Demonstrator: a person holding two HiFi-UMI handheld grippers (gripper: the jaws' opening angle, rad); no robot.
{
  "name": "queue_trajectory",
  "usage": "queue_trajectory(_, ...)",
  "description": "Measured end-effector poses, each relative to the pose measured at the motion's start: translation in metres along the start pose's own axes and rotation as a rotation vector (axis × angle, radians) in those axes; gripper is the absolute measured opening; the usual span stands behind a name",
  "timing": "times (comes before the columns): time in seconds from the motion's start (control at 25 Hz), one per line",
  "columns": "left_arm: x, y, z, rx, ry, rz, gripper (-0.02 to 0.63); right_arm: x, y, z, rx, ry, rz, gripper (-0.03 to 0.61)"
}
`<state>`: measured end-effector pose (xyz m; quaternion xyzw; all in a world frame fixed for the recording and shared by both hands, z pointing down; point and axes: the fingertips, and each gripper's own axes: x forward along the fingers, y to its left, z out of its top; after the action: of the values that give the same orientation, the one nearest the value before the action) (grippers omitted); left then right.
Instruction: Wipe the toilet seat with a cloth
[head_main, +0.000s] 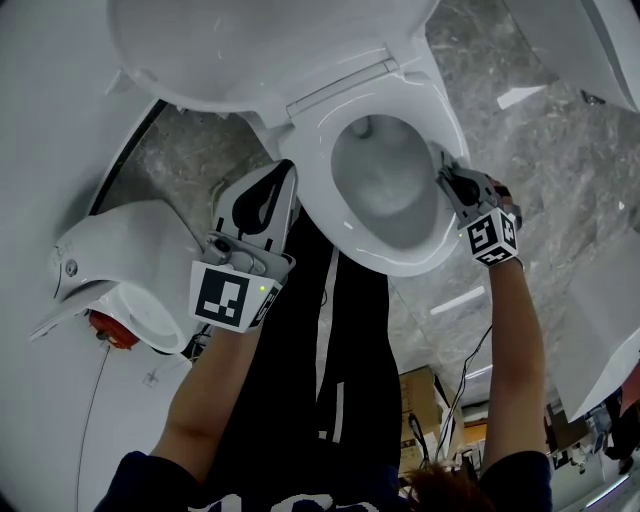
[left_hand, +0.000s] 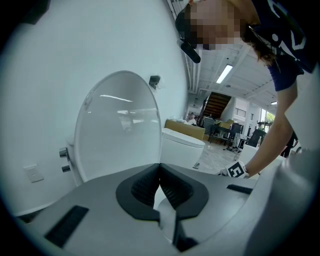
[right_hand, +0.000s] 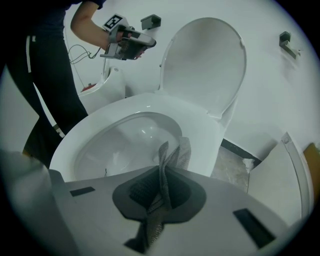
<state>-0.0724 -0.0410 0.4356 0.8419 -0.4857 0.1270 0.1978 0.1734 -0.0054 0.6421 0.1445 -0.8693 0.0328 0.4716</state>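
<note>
The white toilet seat (head_main: 328, 140) rings the bowl, and its lid (head_main: 250, 40) stands raised behind it. My right gripper (head_main: 441, 168) rests at the seat's right rim, shut on a grey mesh cloth (right_hand: 170, 160). In the right gripper view the cloth sticks up between the jaws, over the seat rim (right_hand: 150, 102). My left gripper (head_main: 284, 172) hovers just left of the seat with its jaws closed on nothing. The left gripper view shows its tips (left_hand: 160, 168) meeting in front of the upright lid (left_hand: 120, 130).
A second white fixture (head_main: 130, 260) with a red part stands on the left. The person's dark trouser legs (head_main: 330, 340) are in front of the bowl. Marble floor (head_main: 560, 150) lies to the right, with cardboard boxes (head_main: 425, 390) and cables behind.
</note>
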Motion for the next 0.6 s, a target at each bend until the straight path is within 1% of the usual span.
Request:
queue_trajectory(0.32,0.000,-0.003,0.002,0.011,-0.003,-0.008,0.009,-0.012,0.020,-0.015,0.062,-0.009,-0.010,0.028)
queue_trajectory(0.6,-0.002,-0.013,-0.003,0.011,0.003,-0.016,0.009,-0.023,0.034,-0.027,0.145,-0.031,-0.028,0.029)
